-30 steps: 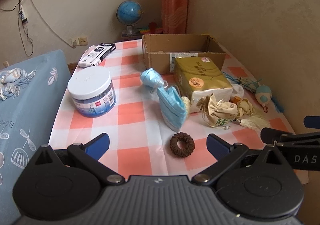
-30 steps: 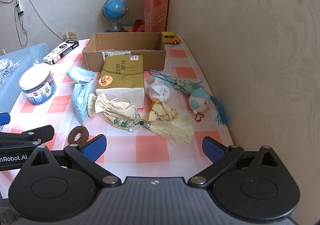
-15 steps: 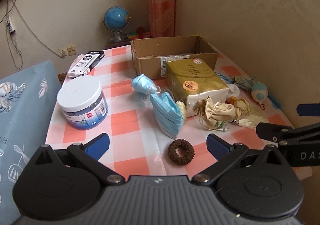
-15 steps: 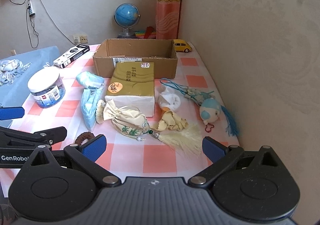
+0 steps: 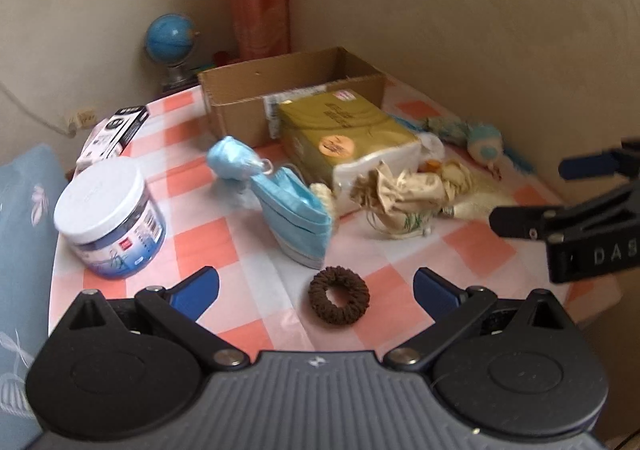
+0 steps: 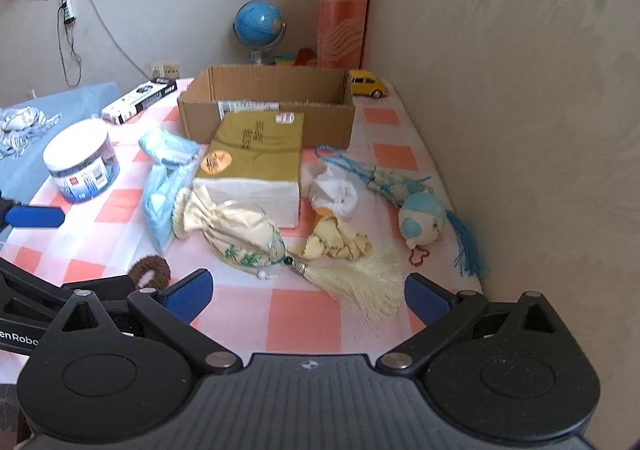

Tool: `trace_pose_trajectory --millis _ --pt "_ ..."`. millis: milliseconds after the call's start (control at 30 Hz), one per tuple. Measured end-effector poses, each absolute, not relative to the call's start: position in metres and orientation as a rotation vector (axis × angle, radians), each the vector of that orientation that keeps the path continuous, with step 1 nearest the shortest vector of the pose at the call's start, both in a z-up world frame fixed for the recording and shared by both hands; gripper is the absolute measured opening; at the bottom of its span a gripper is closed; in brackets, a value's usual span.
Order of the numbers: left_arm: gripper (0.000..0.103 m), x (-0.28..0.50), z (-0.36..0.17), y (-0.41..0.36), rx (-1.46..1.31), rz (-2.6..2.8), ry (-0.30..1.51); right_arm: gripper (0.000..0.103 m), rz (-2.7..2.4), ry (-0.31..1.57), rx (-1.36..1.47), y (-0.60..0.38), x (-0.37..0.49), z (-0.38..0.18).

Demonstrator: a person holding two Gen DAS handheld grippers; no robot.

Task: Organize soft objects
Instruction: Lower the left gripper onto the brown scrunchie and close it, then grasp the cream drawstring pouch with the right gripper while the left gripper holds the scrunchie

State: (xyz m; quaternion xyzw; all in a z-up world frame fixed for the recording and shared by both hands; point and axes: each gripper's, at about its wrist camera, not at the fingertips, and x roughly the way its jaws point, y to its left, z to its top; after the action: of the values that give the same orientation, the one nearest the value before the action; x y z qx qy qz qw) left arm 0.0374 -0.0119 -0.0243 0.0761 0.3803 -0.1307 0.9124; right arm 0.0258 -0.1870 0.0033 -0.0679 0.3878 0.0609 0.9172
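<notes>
On the checked tablecloth lie a brown hair tie (image 5: 339,295), blue face masks (image 5: 294,216), a gold tissue pack (image 5: 344,136), a cream drawstring pouch (image 6: 236,228) with a tassel (image 6: 360,284), a white sock ball (image 6: 334,196) and a blue plush bird (image 6: 422,220). An open cardboard box (image 6: 266,106) stands behind them. My left gripper (image 5: 316,286) is open and empty, just in front of the hair tie. My right gripper (image 6: 306,294) is open and empty, in front of the tassel.
A white-lidded jar (image 5: 108,218) stands at the left, a black-and-white carton (image 5: 114,136) behind it. A globe (image 6: 259,24) and a yellow toy car (image 6: 368,84) sit at the back. A wall (image 6: 520,90) runs along the right table edge. A blue cushion (image 5: 20,230) is left.
Both grippers have swung their view to the right and moved slightly forward. The objects on the table have not moved. Both grippers stay open.
</notes>
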Motion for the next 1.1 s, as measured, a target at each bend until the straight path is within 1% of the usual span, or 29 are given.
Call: trace_pose_trajectory --millis 233,333,400,433,567,600,733,767,800,867,1100 --pt "0.102 0.053 -0.048 -0.015 0.151 -0.324 0.833 0.103 0.147 0.829 -0.132 -0.195 0.033 -0.015" --pt "0.095 0.059 -0.056 -0.016 0.145 -0.331 0.842 0.103 0.150 0.839 -0.143 -0.196 0.035 -0.021" --pt "0.081 0.061 -0.060 -0.015 0.135 -0.346 0.853 0.103 0.155 0.845 -0.142 -0.197 0.037 -0.023" --pt "0.079 0.062 -0.061 -0.015 0.132 -0.347 0.856 0.103 0.158 0.846 -0.138 -0.197 0.038 -0.023" --pt "0.063 0.066 -0.066 -0.017 0.132 -0.362 0.869 0.103 0.158 0.850 -0.129 -0.198 0.042 -0.026" --pt "0.061 0.066 -0.067 -0.018 0.128 -0.369 0.872 0.103 0.157 0.852 -0.126 -0.198 0.043 -0.026" --pt "0.058 0.067 -0.070 -0.019 0.125 -0.377 0.879 0.103 0.166 0.856 -0.125 -0.197 0.045 -0.027" --pt "0.055 0.067 -0.070 -0.020 0.127 -0.376 0.878 0.103 0.166 0.856 -0.125 -0.197 0.045 -0.027" --pt "0.047 0.066 -0.070 -0.020 0.129 -0.372 0.875 0.103 0.169 0.854 -0.125 -0.196 0.045 -0.027" --pt "0.039 0.065 -0.070 -0.021 0.140 -0.370 0.866 0.103 0.179 0.850 -0.122 -0.195 0.045 -0.026" --pt "0.037 0.062 -0.069 -0.012 0.132 -0.347 0.864 0.103 0.218 0.829 -0.127 -0.187 0.048 -0.021"
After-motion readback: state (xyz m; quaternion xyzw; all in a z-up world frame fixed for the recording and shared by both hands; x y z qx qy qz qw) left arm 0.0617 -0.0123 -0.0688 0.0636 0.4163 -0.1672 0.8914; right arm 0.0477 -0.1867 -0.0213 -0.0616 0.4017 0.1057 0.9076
